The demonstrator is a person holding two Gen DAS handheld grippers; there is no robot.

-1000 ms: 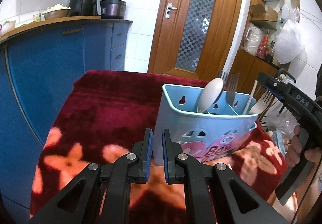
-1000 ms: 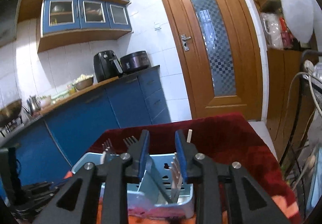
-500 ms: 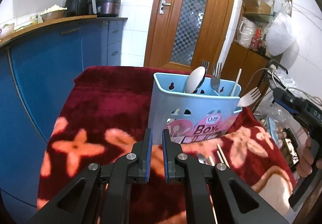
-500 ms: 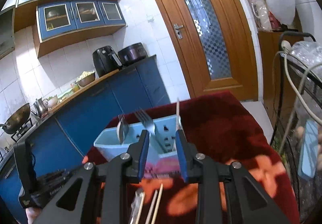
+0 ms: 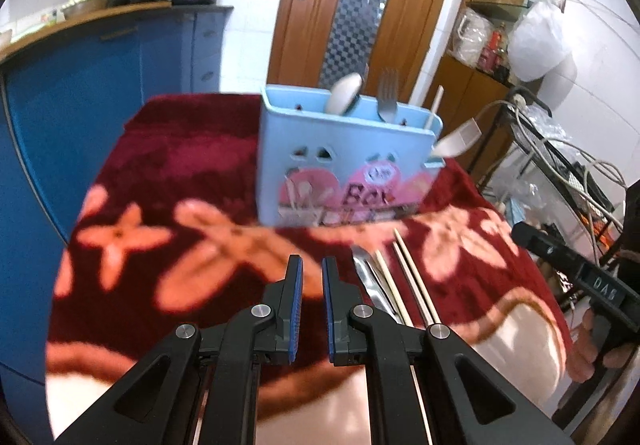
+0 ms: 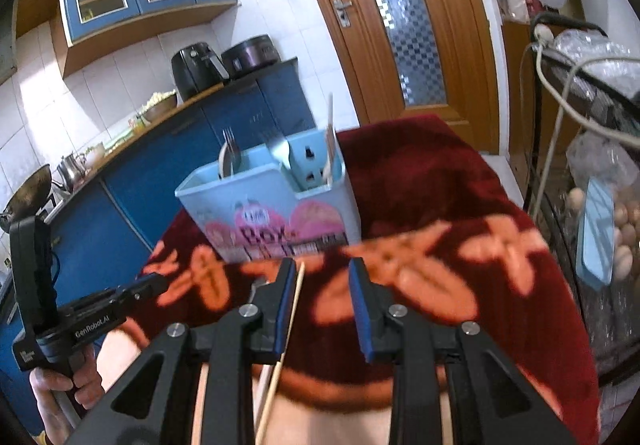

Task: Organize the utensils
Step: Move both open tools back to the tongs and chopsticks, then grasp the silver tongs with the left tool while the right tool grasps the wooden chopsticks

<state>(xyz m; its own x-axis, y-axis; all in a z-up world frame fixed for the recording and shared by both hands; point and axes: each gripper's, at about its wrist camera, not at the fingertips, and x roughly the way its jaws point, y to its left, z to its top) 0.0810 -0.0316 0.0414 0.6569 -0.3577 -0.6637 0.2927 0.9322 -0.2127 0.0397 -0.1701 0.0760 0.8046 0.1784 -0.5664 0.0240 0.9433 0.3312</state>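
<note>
A light blue utensil holder (image 5: 344,161) stands on the red flowered blanket (image 5: 192,173); it holds a spoon (image 5: 343,98), a fork (image 5: 388,95) and a chopstick (image 5: 435,107). It also shows in the right wrist view (image 6: 272,205). Loose chopsticks (image 5: 412,277) and a metal utensil (image 5: 370,281) lie on the blanket just right of my left gripper (image 5: 312,269), which has only a narrow gap and is empty. My right gripper (image 6: 322,273) is open above the blanket, and a chopstick (image 6: 292,309) lies beside its left finger.
Blue kitchen cabinets (image 5: 80,85) run along the left. A wooden door (image 5: 360,5) is behind the table. A metal rack with cables, bags and eggs (image 6: 600,205) stands to the right of the table.
Both grippers have pulled back from the holder toward the near edge of the blanket. The right gripper has opened wider. The loose chopsticks came into view.
</note>
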